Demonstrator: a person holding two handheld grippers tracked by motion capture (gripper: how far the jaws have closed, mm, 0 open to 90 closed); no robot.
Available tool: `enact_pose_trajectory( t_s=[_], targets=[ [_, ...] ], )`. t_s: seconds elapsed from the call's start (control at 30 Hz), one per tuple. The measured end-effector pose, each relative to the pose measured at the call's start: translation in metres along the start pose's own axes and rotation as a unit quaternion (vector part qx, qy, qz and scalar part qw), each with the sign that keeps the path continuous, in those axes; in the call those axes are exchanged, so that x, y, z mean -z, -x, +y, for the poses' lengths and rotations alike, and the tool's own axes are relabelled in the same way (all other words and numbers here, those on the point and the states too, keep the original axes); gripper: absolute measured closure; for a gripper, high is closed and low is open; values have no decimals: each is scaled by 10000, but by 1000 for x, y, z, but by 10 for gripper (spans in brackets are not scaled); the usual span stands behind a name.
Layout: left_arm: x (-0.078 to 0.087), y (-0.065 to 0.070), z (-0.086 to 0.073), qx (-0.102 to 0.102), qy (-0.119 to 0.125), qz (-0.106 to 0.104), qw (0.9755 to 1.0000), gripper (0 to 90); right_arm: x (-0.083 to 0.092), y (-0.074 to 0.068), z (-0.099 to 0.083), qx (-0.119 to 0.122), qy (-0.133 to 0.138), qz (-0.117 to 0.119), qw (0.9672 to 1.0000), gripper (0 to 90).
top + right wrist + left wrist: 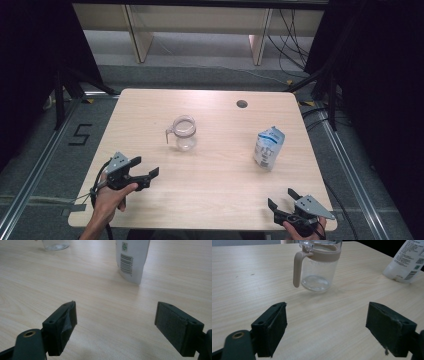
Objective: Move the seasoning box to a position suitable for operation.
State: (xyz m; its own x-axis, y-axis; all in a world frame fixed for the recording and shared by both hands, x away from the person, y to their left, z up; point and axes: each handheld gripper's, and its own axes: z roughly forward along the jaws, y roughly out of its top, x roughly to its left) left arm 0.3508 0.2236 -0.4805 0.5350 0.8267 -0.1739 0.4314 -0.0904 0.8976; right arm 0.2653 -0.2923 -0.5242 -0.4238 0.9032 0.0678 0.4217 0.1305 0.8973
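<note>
A clear glass jug with a beige band and handle stands near the middle of the wooden table. In the left gripper view the jug is ahead, handle to its left. A white pouch with blue print stands upright at the right; the pouch shows a barcode in the right gripper view, and its corner appears in the left gripper view. My left gripper is open at the front left, holding nothing. My right gripper is open at the front right, short of the pouch.
A dark cable hole sits in the table's far right part. Black stands and loose cables flank the table on both sides. A floor mark reading 5 lies at the left. Pale furniture legs stand beyond the far edge.
</note>
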Motion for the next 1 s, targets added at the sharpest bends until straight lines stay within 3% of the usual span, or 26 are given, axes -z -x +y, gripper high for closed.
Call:
enact_pose_trajectory(
  t_s=[0.2, 0.23, 0.3, 0.4, 0.53, 0.57, 0.77, 0.8, 0.9, 1.0],
  targets=[
    [-20, -12, 22, -209, -203, -15, 9996, 176, -2, 1, 0, 52, 55, 91, 9999, 189],
    [-23, -15, 25, -198, -186, -16, 9996, 184, 0, 2, 0, 150, 0, -1, 9999, 189],
    [-29, -21, 30, -177, -236, 34, 9996, 193, 0, 1, 0, 92, 1, 3, 10000, 189],
    [-37, -27, 38, -267, -255, 101, 9993, 206, -1, 1, 0, 35, -5, 26, 10000, 189],
    [-48, -32, 46, -374, -158, 33, 9992, 233, -2, 1, 0, 95, -19, 39, 9999, 189],
    [-50, -34, 48, -448, -161, 11, 9989, 247, -2, 1, 0, 123, -2, 72, 9999, 189],
    [-72, -41, 54, -414, -203, -51, 9989, 274, -2, 0, 0, 49, -20, 92, 9999, 189],
    [-74, -42, 54, -438, -234, -56, 9987, 281, -2, 1, 0, 150, 1, 65, 9999, 189],
    [-82, -43, 56, -525, -277, -81, 9982, 302, -2, 2, 0, 159, -3, 54, 9999, 189],
    [-89, -45, 56, -530, -269, -118, 9982, 339, -2, 1, -1, 55, -49, 87, 9999, 189]
  ],
)
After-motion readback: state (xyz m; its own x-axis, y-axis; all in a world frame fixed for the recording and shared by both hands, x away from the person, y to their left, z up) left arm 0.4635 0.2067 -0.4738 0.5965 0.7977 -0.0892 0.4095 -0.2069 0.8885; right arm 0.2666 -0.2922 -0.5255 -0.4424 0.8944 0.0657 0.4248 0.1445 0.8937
